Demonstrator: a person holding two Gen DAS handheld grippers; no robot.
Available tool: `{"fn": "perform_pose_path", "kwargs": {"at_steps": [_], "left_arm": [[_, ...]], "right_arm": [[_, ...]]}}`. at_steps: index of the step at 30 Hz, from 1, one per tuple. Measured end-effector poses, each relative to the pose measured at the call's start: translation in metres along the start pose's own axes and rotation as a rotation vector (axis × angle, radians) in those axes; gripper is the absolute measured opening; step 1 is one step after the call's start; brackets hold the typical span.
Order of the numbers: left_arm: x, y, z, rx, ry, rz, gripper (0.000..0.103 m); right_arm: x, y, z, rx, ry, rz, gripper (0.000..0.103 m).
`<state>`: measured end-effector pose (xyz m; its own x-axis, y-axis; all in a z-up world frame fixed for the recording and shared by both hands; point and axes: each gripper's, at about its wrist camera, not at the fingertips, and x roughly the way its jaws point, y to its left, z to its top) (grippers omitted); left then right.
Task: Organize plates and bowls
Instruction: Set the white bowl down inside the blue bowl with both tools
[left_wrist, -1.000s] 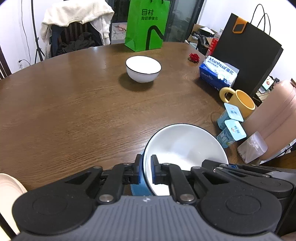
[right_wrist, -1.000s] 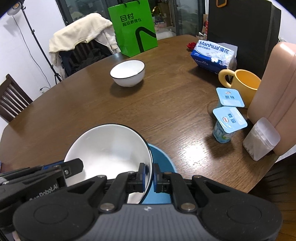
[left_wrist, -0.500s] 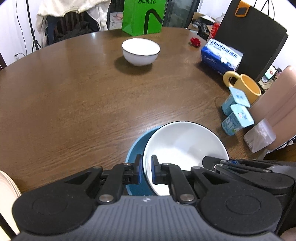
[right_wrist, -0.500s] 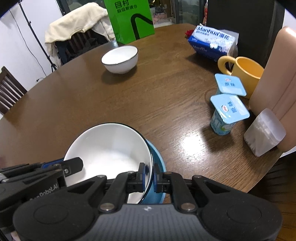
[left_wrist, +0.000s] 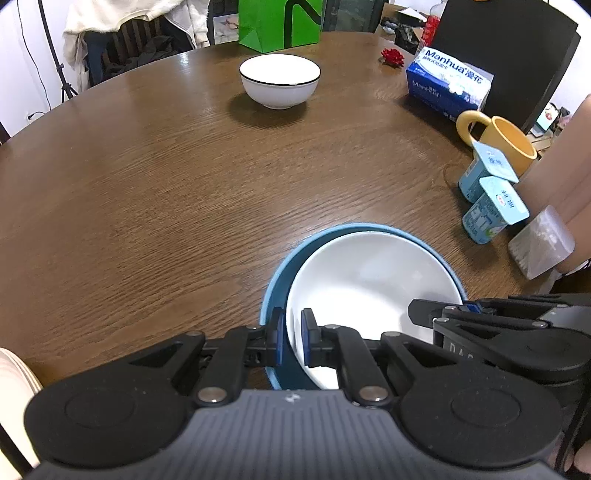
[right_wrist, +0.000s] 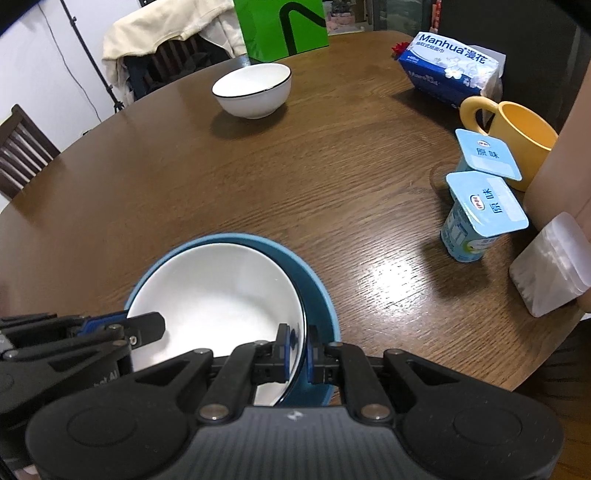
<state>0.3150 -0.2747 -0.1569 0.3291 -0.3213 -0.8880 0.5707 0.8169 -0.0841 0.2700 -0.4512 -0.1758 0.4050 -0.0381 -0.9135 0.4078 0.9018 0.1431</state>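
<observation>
Left wrist: three bowls (one blue (left_wrist: 275, 280)); both grippers (left_wrist: 291, 338) (right_wrist: 299, 347) clamp white bowl (left_wrist: 369, 280) rim.

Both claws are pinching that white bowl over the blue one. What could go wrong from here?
1. The white bowl sits off-centre in the blue bowl; let go now, it might tip or clink.
2. The left gripper and right gripper pinch only the thin rim; it could slip.
3. The yogurt cups stand nearby and a swing could topple them.
</observation>
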Motion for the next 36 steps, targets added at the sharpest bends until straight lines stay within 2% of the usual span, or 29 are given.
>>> {"fn": "perform_pose_path", "kwargs": {"at_steps": [16, 22, 30, 36], "left_arm": [[0.009, 0.002, 0.004, 0.026, 0.052, -0.013, 0.01], [0.01, 0.003, 0.007, 0.023, 0.069, -0.024, 0.011], [0.009, 0.008, 0.009, -0.011, 0.09, -0.052, 0.012], [0.009, 0.01, 0.009, -0.024, 0.103, -0.06, 0.013]], "right_arm": [[0.009, 0.003, 0.006, -0.02, 0.048, -0.007, 0.009], [0.012, 0.004, 0.01, -0.016, 0.085, -0.002, 0.015], [0.015, 0.005, 0.015, -0.013, 0.119, -0.011, 0.015], [0.017, 0.011, 0.017, -0.025, 0.15, -0.011, 0.026]]}}
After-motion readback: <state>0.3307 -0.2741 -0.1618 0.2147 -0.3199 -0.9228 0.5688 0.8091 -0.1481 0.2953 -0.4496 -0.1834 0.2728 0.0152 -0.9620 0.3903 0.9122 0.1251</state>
